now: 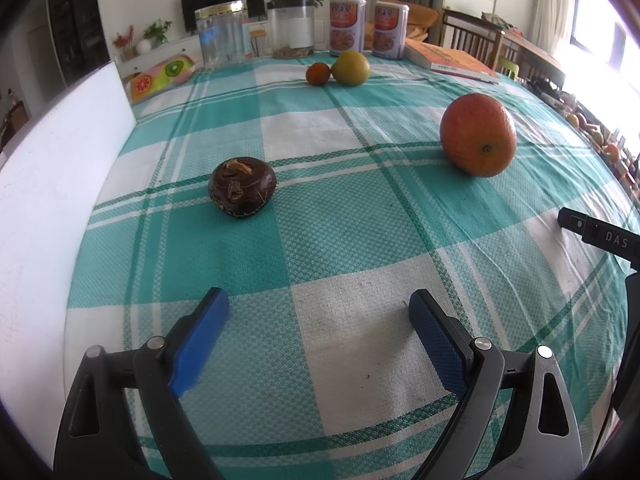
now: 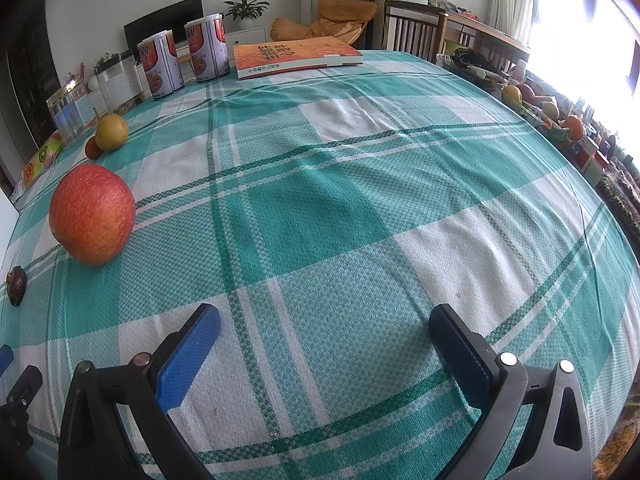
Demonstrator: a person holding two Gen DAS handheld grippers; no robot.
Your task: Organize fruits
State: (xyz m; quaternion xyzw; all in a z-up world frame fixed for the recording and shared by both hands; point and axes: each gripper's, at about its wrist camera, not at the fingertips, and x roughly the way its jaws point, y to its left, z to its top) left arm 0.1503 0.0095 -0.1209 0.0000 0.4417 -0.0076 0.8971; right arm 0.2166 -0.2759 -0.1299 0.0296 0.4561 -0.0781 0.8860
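On the green-and-white checked cloth [image 1: 344, 240] lie a dark brown mangosteen [image 1: 242, 187], a big orange [image 1: 478, 135], and farther back a small red-orange fruit [image 1: 318, 74] beside a yellow-green citrus [image 1: 351, 68]. My left gripper [image 1: 320, 320] stands open over bare cloth, short of the mangosteen, nothing between its blue pads. In the right wrist view the orange [image 2: 92, 219] sits ahead to the left, the mangosteen [image 2: 17, 285] at the left edge, the citrus [image 2: 112, 132] and small fruit [image 2: 93, 147] farther back. My right gripper [image 2: 326, 332] is open and empty over the cloth [image 2: 360, 208].
At the table's far end stand two printed tins [image 1: 347, 26], clear jars [image 1: 224, 36], an orange book [image 1: 450, 60] and a fruit-patterned tray [image 1: 162, 76]. A white board [image 1: 52, 184] lines the left side. Chairs [image 2: 416, 30] and a cluttered shelf with fruit [image 2: 560, 120] lie right.
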